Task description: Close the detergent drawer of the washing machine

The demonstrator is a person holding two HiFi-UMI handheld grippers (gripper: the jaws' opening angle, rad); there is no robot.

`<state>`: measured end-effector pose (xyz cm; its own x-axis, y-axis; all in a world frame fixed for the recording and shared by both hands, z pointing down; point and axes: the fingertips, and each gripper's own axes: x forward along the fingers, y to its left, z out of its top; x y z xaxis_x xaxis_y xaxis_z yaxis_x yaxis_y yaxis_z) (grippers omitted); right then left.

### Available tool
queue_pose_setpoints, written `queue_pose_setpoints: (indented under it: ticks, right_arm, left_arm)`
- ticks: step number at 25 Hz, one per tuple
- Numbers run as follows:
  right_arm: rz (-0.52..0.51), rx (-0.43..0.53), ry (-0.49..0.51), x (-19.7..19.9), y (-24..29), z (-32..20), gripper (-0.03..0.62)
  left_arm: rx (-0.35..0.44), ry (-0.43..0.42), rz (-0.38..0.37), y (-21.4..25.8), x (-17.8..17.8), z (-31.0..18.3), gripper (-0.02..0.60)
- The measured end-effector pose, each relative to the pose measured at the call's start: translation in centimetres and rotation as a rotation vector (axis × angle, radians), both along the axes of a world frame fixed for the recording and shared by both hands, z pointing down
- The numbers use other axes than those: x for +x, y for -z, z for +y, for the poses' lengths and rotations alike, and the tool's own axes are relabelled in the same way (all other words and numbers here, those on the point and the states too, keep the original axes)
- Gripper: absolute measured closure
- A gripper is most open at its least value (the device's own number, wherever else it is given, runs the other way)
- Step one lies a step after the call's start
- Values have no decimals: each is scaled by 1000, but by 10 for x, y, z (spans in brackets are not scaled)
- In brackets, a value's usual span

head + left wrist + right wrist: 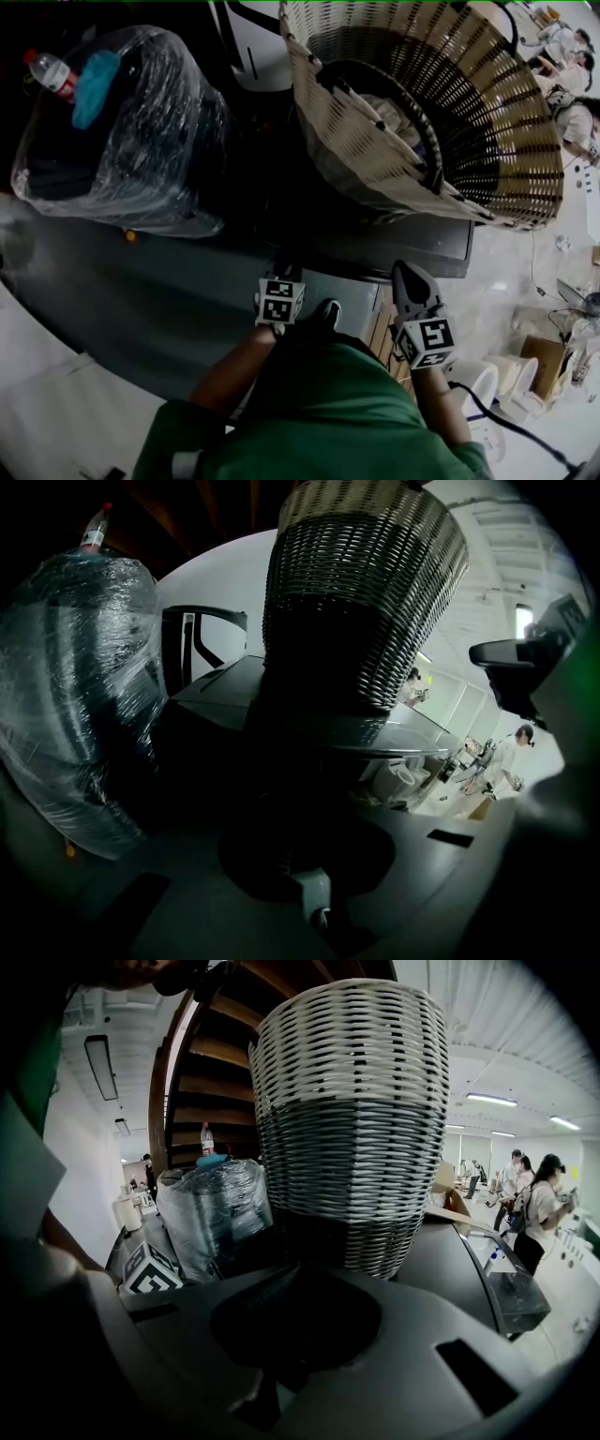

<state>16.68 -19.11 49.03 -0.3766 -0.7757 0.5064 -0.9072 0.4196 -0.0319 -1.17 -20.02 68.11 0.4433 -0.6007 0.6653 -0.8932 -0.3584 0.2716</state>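
Observation:
From the head view I look down on a dark grey washing machine top [187,272] carrying a wicker basket [412,122] and a plastic-wrapped bin [122,131]. My left gripper [284,274] points at the machine's front edge below the basket, its marker cube [279,302] just behind. My right gripper [405,274] hovers a hand's width to the right, its jaws tapering together with nothing between them. I cannot make out the detergent drawer itself; the front face is hidden under the edge. The left gripper view is too dark to show its jaws.
A bottle [52,70] and a blue cloth [94,84] top the wrapped bin. White tubs [497,380], a cardboard box [544,356] and a black cable [506,422] lie on the floor at right. People stand far right [539,1204].

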Motion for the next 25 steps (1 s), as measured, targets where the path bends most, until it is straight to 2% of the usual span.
queue_pose_setpoints:
  ticks: [16,21,25]
  right_arm:
    - [-15,40,-4,5,14,23,579]
    - [-29,80,-7,11,26,29,579]
    - [-48,128,-11,15,43,33,579]
  left_arm:
    - [-1,1,14,3,2,3,558]
    - [75,51,10,29,-15,11,558]
    - [148,96,33,69,-27,12,558]
